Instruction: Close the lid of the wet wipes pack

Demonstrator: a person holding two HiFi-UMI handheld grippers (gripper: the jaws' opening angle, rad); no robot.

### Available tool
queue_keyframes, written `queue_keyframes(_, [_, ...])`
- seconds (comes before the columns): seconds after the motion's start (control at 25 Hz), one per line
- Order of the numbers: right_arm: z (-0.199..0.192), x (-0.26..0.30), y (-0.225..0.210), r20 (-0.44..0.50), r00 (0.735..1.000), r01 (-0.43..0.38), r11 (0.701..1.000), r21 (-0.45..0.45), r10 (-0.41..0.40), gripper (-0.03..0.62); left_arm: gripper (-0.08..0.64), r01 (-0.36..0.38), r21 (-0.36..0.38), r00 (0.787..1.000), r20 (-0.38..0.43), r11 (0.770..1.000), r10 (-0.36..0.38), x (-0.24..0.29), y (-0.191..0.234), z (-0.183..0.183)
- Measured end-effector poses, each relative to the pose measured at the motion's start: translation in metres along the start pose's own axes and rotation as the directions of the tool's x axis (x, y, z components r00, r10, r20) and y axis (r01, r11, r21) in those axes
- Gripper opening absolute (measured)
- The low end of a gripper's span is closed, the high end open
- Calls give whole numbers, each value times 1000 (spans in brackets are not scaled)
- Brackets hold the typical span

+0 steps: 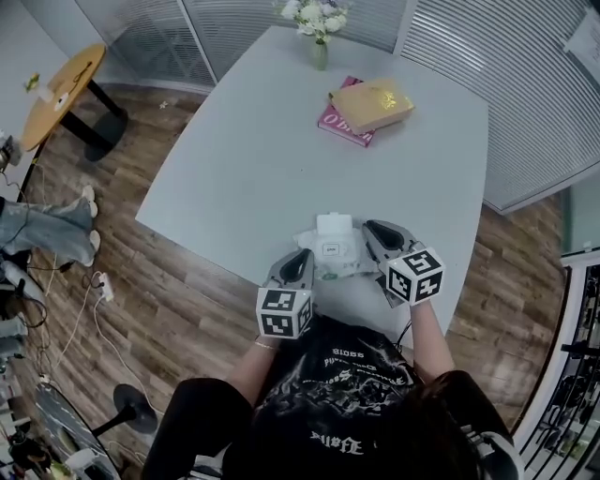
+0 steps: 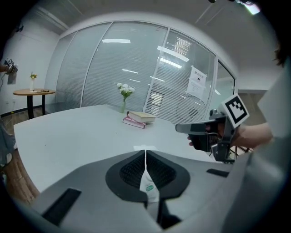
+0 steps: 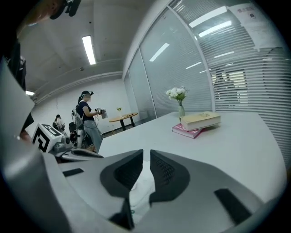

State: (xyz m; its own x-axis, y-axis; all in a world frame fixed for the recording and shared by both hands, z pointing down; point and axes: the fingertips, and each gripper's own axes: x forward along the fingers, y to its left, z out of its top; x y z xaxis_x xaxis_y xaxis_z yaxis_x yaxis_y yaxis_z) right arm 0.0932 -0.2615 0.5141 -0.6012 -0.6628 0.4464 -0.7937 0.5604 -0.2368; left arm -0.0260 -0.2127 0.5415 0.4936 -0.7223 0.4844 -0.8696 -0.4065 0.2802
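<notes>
One broad pale grey table (image 1: 244, 178) carries everything. Two books lie stacked towards its far right corner, a tan hardback book (image 1: 372, 103) resting on a pink-covered book (image 1: 342, 127). A small glass vase of white flowers (image 1: 319, 28) stands at the far edge.

The left gripper (image 1: 304, 257), grey with a marker cube, reaches in over the near edge of the table. Its jaws are pressed together on a thin flap of the white soft-plastic wet wipes pack (image 1: 333, 255), and the film with a small green mark shows between the pads in the left gripper view. The matching right gripper (image 1: 375, 232) sits just beside the pack's right side. Its jaws stand slightly apart with a narrow gap, gripping nothing, and the pack shows white below them.

The pack lies close to the near edge, between the two grippers. Its white rectangular lid (image 1: 334, 226) is flipped open towards the far side.
</notes>
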Motion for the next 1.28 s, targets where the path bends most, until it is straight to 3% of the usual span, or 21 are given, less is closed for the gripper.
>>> queue_keyframes(0.04, [0,5,-5,-11,1000,-14,1000,18,14,56,11,-6,-1,1000,-3,1000,6,2,2,0])
queue_keyframes(0.2, [5,21,-17,-55,996,-71,996,60,74,60,11,-30,1,999,-24,1000,30,9,5,-2])
queue_keyframes(0.32, [4,32,-17,-114,981,-148,987,67,155,63,11,-35,9,998,-43,999,35,14,3,-5])
queue_keyframes(0.68, [-16,62,-28,-229,935,-244,961,134,269,110,11,-47,42,995,-84,998,51,27,6,-14])
queue_keyframes(1.28, [-48,97,-32,-311,866,-289,899,329,393,121,11,-65,74,978,-192,995,78,36,11,-39])
